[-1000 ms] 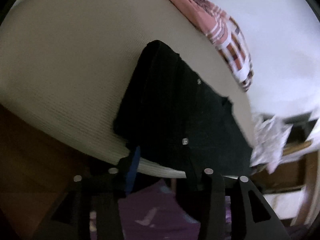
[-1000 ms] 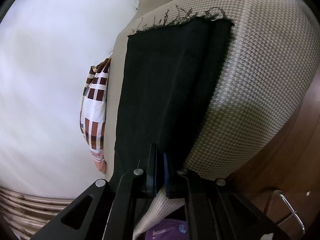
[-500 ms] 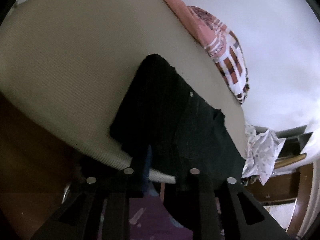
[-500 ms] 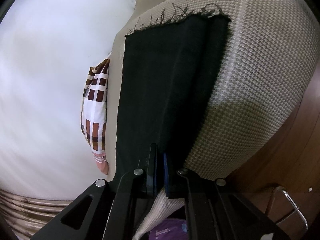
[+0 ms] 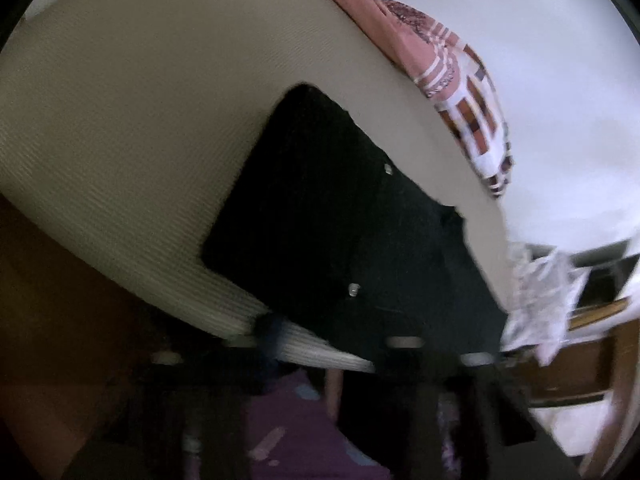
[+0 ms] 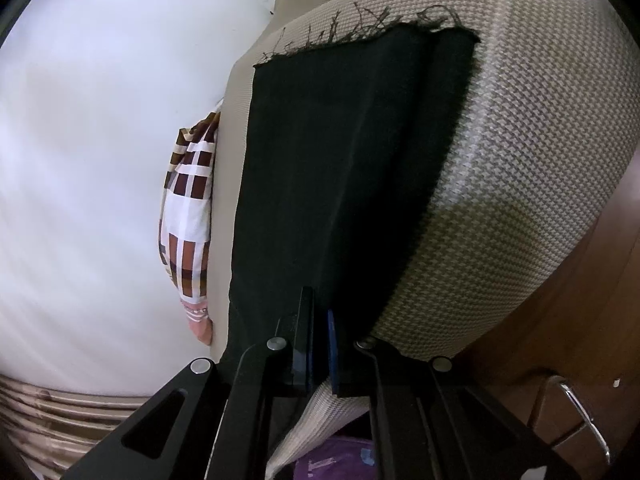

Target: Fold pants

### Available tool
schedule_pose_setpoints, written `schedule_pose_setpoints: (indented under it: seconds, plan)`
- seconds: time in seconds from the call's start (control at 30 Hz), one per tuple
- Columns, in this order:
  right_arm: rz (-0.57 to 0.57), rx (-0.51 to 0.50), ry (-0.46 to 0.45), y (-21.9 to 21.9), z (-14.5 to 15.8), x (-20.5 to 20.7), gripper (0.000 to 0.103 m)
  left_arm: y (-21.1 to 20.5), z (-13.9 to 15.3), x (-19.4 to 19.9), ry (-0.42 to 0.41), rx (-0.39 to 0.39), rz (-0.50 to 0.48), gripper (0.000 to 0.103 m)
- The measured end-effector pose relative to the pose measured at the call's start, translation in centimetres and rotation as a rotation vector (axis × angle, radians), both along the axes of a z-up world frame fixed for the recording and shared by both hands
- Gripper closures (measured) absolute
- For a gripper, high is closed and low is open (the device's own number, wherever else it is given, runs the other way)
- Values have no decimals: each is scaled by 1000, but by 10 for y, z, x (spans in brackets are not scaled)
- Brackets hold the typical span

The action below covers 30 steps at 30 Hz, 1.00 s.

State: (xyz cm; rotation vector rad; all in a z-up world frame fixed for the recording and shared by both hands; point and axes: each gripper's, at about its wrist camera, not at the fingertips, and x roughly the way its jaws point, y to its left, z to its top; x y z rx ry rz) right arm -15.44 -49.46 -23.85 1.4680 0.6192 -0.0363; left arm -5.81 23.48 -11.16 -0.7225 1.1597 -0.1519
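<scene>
Checked pillow [image 6: 188, 216] beside beige mattress [image 6: 520, 184]

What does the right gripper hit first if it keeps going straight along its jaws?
Likely the black pants: the right gripper is shut on their near edge and they stretch ahead over the beige cushion. Depth is hard to judge.

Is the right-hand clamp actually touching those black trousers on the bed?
Touching. In the right wrist view the right gripper has its jaws shut on the near edge of the black pants, with cloth pinched between them.
</scene>
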Motion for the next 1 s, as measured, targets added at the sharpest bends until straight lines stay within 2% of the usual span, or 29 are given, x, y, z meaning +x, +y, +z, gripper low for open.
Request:
schedule_pose_setpoints:
  seconds: [0.07,0.2,0.3,0.37,0.43,0.5,0.57,0.7,0.8,0.93,1.0]
  plan:
    - [0,-1,0,0,0,0,96,5,6,0,-9,5,16,87]
    - [-2,-8,-3,2,1,1,96,-2,23,13,-67,103,-31,87]
    - [-5,2,-5,3,0,1,96,-3,25,19,-75,127,-25,88]
    - [-2,0,-9,3,1,0,95,-1,23,19,-74,156,-11,88]
    - [7,-9,-17,5,2,-1,95,0,7,18,-38,183,-12,88]
    - [14,-28,-18,5,3,-1,97,3,-17,17,29,167,-7,88]
    - [16,-34,-14,4,1,0,99,9,-27,13,27,131,9,87]
    - [18,-31,-20,2,0,-1,99,0,-23,14,9,190,-21,87]
    - [16,-29,-39,0,1,-1,98,-2,-23,13,3,206,-31,86]
    - [0,51,-90,-6,-12,-9,97,-4,-24,12,1,203,-31,85]
    - [-16,93,-117,-10,-17,-13,93,-2,-25,12,2,202,-30,85]
